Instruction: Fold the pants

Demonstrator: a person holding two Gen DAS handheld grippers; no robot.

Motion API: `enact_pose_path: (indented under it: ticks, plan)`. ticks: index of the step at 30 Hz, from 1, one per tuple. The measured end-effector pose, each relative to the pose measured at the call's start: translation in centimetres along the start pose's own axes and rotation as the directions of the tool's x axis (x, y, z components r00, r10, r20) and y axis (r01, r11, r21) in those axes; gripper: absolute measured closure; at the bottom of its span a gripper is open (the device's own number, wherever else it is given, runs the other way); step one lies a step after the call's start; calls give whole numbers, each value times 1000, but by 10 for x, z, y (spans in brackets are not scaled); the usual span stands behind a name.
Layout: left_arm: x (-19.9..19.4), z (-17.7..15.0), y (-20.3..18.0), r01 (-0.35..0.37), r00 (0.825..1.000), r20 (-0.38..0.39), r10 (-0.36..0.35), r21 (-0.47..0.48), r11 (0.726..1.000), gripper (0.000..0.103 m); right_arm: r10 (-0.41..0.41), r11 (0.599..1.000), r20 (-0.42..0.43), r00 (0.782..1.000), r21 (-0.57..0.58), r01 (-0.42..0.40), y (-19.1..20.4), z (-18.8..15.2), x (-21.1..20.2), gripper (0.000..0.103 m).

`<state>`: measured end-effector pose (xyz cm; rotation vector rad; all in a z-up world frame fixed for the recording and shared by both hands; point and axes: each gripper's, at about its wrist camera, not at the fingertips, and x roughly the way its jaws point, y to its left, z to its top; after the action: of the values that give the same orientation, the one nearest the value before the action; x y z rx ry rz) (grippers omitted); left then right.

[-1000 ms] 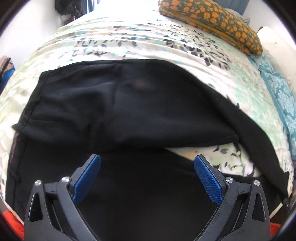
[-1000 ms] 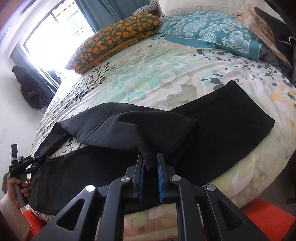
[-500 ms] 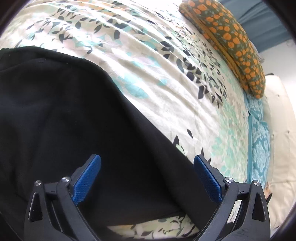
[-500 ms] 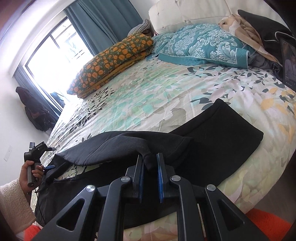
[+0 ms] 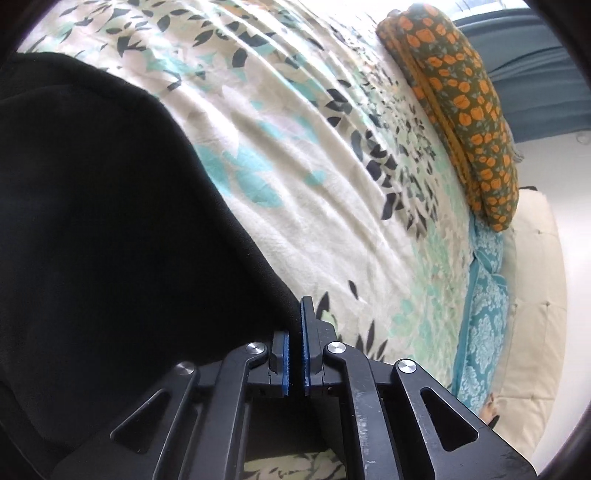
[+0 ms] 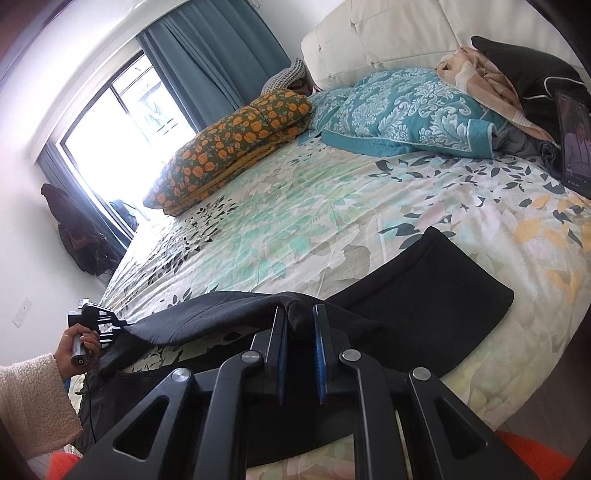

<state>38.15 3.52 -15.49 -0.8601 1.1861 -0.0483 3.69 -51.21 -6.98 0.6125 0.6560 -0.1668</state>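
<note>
Black pants (image 6: 424,295) lie along the near edge of a floral bedspread (image 6: 314,214), one part lifted off the bed. My right gripper (image 6: 299,321) is shut on a raised fold of the pants. My left gripper (image 5: 295,332) is shut on the edge of the black pants (image 5: 110,221), which fill the left of its view. In the right wrist view the left gripper (image 6: 99,321) and the hand holding it are at the far left, pinching the other end of the lifted fold.
An orange-flowered folded blanket (image 6: 229,147) and teal pillows (image 6: 406,110) lie at the head of the bed, by a white headboard (image 6: 388,33). Loose clothes (image 6: 517,81) and a lit tablet (image 6: 572,140) sit at the far right. Orange floor (image 6: 524,458) shows below the bed edge.
My left gripper was open; it moved to the pants edge and shut on it. My right gripper stayed shut on the fold and lifted it higher.
</note>
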Motion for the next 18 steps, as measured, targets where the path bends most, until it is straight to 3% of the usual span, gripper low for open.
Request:
enact_pose_path:
  ticks: [3,6,8,9,10,11,12,14,15,17,18]
  plan:
    - [-46,-7,-21,85,996,36,-87,63,994,100,7,995,78,997,-103,1,7,48,-10,90]
    - [-107,-37,-24,129,983,97,-153,212,969,100,70,967,147,987,-253,-31,24,81,-40,90]
    - [-134,-71,-4,110,983,112,-148,285,952,99,87,932,50,995,-357,-64,26,79,-40,90]
    - [-138,-90,12,80,987,107,-118,309,948,99,41,914,-44,998,-401,-55,21,69,-29,90]
    - [-135,-110,30,32,994,92,-66,328,944,99,-40,899,-157,987,-436,-33,12,53,-11,90]
    - [-127,-128,50,-10,998,67,-13,332,943,99,-138,889,-283,949,-458,-7,-3,33,10,90]
    - [-118,-143,70,-30,999,33,21,315,949,99,-230,887,-390,892,-461,27,-18,12,28,89]
    - [-103,-163,102,-54,998,-11,59,260,964,99,-310,911,-551,774,-406,76,-45,-19,47,88]
    - [-100,-168,110,-53,998,-15,58,242,969,99,-319,915,-554,769,-392,97,-49,-20,43,88]
    - [-101,-173,116,-39,999,-2,41,234,972,100,-260,947,-517,815,-300,112,-54,-10,24,82]
    - [-101,-173,115,-40,999,3,41,238,970,99,-207,971,-514,833,-213,109,-62,-6,15,69]
